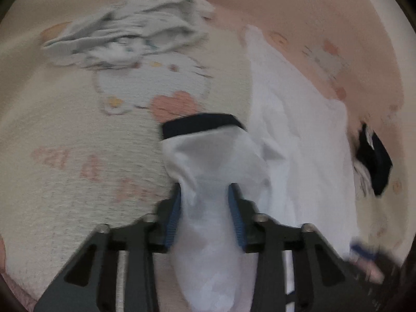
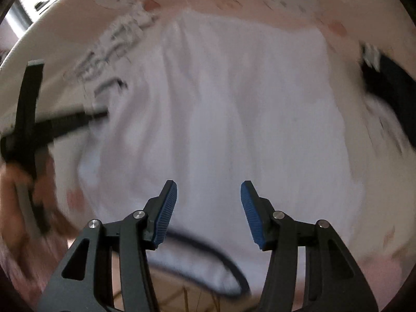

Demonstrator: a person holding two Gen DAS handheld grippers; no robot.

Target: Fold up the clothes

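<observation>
Sleeve [image 1: 213, 156] in left claw [image 1: 205, 208], dark cuff [image 1: 200, 124] pointing away, seemingly.

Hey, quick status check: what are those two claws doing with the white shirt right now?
Left claw shut on white shirt sleeve. Right claw open above shirt, empty. Crumpled pale garment lies apart on the blanket.

left wrist: steeply down, close over bedspread [image 1: 65, 135] | right wrist: steeply down, close over white shirt [image 2: 234, 104] | shared: white shirt, dark garment [image 1: 374, 166]
</observation>
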